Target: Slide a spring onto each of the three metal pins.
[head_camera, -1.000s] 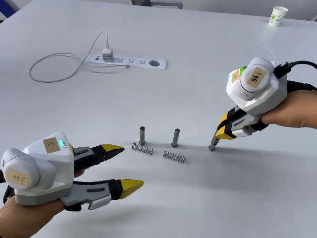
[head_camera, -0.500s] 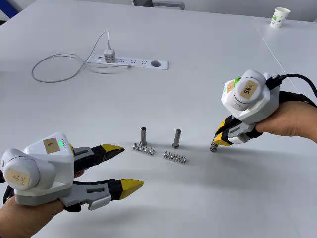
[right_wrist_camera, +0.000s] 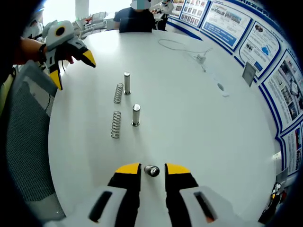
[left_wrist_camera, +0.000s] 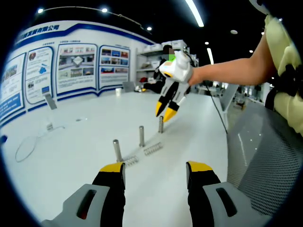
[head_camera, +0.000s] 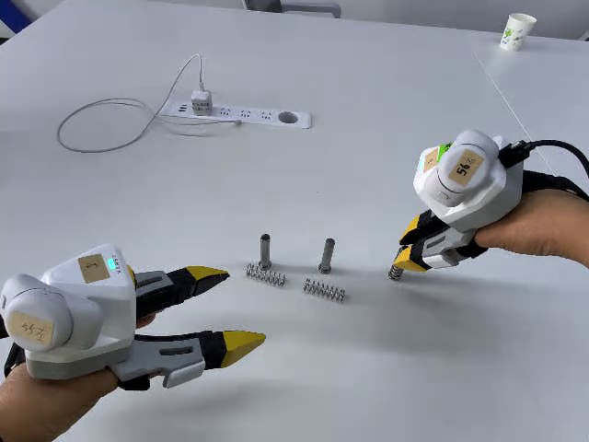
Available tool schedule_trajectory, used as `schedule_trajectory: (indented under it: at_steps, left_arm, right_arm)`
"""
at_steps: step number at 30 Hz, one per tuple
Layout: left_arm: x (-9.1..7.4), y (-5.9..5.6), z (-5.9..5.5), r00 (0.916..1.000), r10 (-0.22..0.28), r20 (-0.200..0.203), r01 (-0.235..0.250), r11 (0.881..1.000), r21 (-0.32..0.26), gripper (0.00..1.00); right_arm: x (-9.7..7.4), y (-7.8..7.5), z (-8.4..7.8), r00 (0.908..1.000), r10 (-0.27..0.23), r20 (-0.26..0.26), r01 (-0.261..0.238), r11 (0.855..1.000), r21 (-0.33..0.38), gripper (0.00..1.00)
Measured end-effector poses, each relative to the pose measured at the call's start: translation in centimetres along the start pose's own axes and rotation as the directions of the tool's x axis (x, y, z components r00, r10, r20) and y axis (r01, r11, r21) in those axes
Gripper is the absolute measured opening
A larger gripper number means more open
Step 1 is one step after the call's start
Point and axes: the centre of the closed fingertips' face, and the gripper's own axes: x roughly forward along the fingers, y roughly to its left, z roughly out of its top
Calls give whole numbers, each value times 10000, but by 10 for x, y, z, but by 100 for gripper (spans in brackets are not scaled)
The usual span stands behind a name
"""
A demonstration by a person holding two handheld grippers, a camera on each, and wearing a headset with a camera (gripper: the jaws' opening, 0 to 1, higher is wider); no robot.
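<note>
Right now the right tool [right_wrist_camera: 153,166] sits low over the counter [head_camera: 368,166]. Its jaws are drawn to a narrow gap, with the head of the nearest pin [right_wrist_camera: 151,170] between the yellow tips. Thin slivers of counter show on either side of that head, so I cannot tell whether the pads press on anything. In the head view a spring [head_camera: 396,273] is coiled round this pin just under the tips. The tool is probably there to settle the coil down the shaft, or is about to let go.

Beyond the tips the middle pin [right_wrist_camera: 136,113] stands upright and bare, with a loose spring [right_wrist_camera: 115,124] lying flat just beside it. Farther out along the same line is the last pin [right_wrist_camera: 127,81], also bare, with a second loose spring [right_wrist_camera: 118,92] close by its foot. Each coil lies next to a pin, likely so that the carry is short.

Well past that last pin the left tool [head_camera: 239,306] hovers with its jaws spread wide and nothing between them. It points toward the row, probably waiting to take the closest coil or steady a pin. By my reading, one pin of three is fitted and two remain.
</note>
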Motion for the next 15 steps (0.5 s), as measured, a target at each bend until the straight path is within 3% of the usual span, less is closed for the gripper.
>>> schedule_trajectory:
  at_steps: [7, 15]
  left_arm:
    - [2, 0, 1, 10000, -33, 13, 33, 10000, 11, 53]
    - [2, -1, 2, 10000, -58, 23, 58, 10000, 59, 53]
  right_arm:
    - [-8, 9, 18, 9980, 15, 627, -23, 9999, 140, 21]
    - [1, 27, 29, 9959, 394, 817, -404, 9991, 112, 21]
